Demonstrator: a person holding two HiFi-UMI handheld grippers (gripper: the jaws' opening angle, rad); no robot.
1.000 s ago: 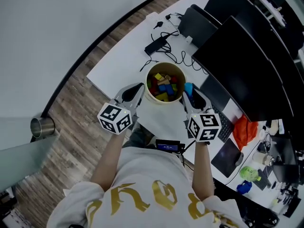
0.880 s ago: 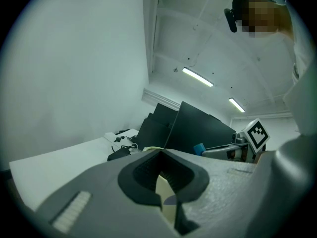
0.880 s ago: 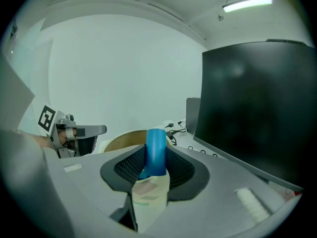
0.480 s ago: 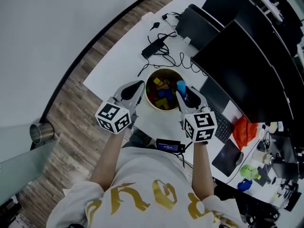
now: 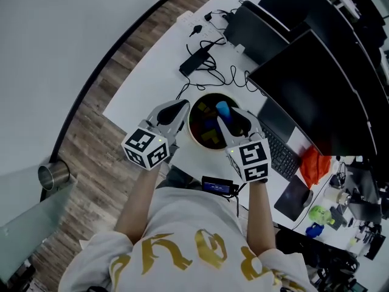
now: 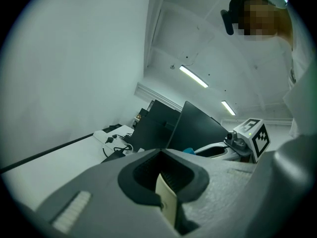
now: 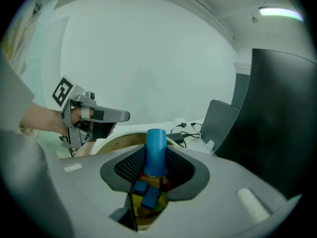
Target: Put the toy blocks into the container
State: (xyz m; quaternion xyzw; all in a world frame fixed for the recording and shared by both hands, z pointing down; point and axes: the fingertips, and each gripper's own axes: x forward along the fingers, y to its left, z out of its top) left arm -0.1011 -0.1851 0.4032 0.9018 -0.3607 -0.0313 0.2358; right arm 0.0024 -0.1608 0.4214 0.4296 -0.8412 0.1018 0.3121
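Note:
A round cream container (image 5: 196, 140) stands on the white table, with several coloured blocks (image 7: 147, 197) inside. My right gripper (image 5: 226, 118) is shut on an upright blue cylinder block (image 5: 223, 109), also seen between the pads as the blue cylinder (image 7: 155, 150). It hangs over the container's opening. My left gripper (image 5: 180, 109) is at the container's left rim. In the left gripper view a cream strip of the wall (image 6: 167, 203) sits pinched between the jaws.
Dark monitors (image 5: 316, 84) stand behind and to the right of the container. A power adapter with cables (image 5: 197, 56) lies beyond it, and a keyboard (image 5: 281, 154) to its right. A metal cylinder (image 5: 50, 178) stands on the wooden floor at left.
My right gripper has carried the blue cylinder leftward, from beside the container's right rim to above its opening. The left gripper has stayed at the left rim.

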